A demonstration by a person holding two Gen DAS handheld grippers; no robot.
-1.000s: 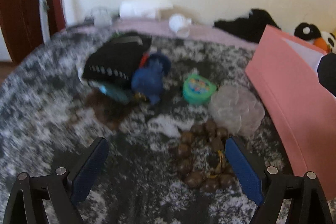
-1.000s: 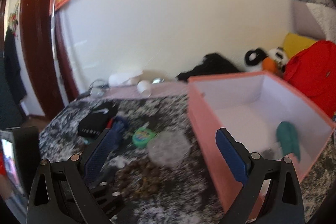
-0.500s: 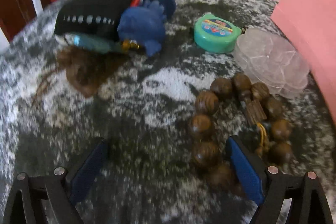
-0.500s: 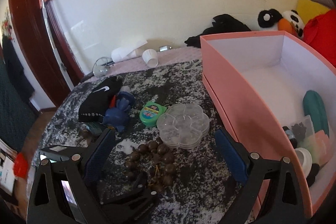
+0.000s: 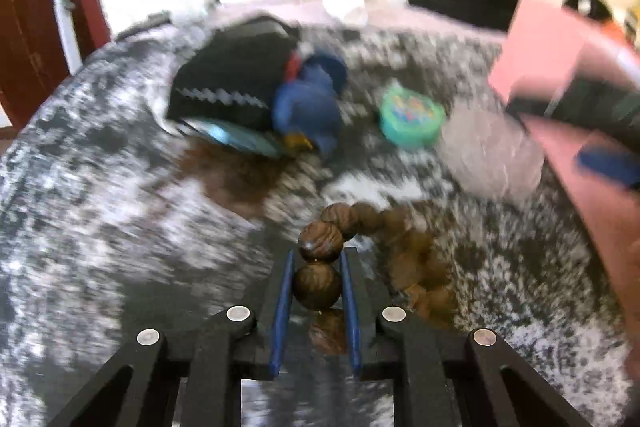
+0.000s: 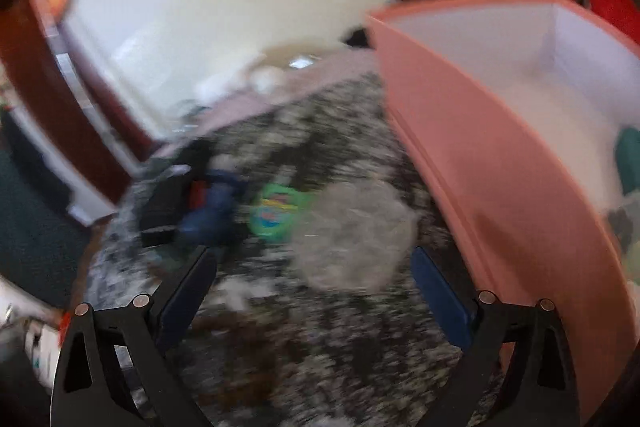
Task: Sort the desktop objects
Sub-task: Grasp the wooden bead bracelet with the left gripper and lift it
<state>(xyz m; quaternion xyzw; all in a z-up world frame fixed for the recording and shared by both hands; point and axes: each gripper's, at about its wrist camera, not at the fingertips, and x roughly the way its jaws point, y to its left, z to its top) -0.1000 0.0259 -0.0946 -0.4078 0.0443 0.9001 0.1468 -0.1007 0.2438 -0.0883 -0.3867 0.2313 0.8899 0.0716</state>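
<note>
My left tongs (image 5: 316,287) are closed narrow on the bead bracelet (image 5: 362,259): one brown wooden bead sits clamped between the two blue pads, a second bead rests just past the tips, and the remaining beads trail off toward the right over the speckled black-and-white counter (image 5: 100,227). Both views are smeared, so fine detail is hard to read.

My right tongs (image 6: 314,277) stand wide apart and hold nothing. Between their tips, in the right wrist view, lies the clear plastic case (image 6: 352,235), flat on the counter just beside the long wall of the pink box (image 6: 480,155). The box stands along the right edge of the counter, open at the top with a white inside; something teal (image 6: 628,159) lies in it near the right.

Touching the case's far left side is the round green tin (image 5: 412,115). Further left, toward the counter's far left corner, a blue soft toy (image 5: 310,103) leans against a black pouch (image 5: 228,83), with a teal item (image 5: 236,137) poking out beneath them. A brown patch (image 5: 236,179) shows on the counter just in front of that pile.
</note>
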